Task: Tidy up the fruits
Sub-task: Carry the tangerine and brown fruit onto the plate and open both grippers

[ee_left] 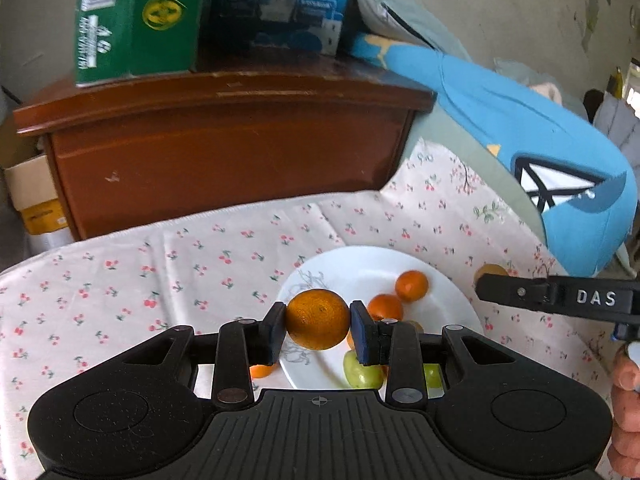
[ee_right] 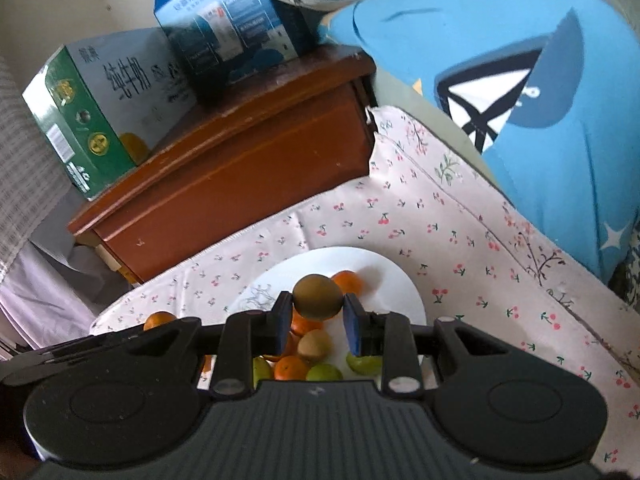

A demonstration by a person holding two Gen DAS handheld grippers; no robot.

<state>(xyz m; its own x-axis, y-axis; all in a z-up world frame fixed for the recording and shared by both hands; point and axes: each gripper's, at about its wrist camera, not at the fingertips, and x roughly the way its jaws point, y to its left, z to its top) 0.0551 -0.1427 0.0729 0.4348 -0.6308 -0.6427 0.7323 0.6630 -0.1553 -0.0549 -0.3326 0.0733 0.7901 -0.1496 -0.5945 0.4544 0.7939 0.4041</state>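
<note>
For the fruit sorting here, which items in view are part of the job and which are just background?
Part of the job:
- left claw, shut on an orange
- right claw, shut on a kiwi
- white plate holding oranges and green fruits

Just lying about:
- wooden cabinet
- green carton
- blue box
- blue pillow
- cherry-print cloth

Soft daylight fills both pictures, and the white plate [ee_left: 360, 268] past the tongs shines bright with no harsh glare. The boxes [ee_left: 136, 20] far above the tongs look blurry, and straight lines bend near the round dark edges. The black tongs at the bottom look dark, and small soft shadows sit under the fruit.
</note>
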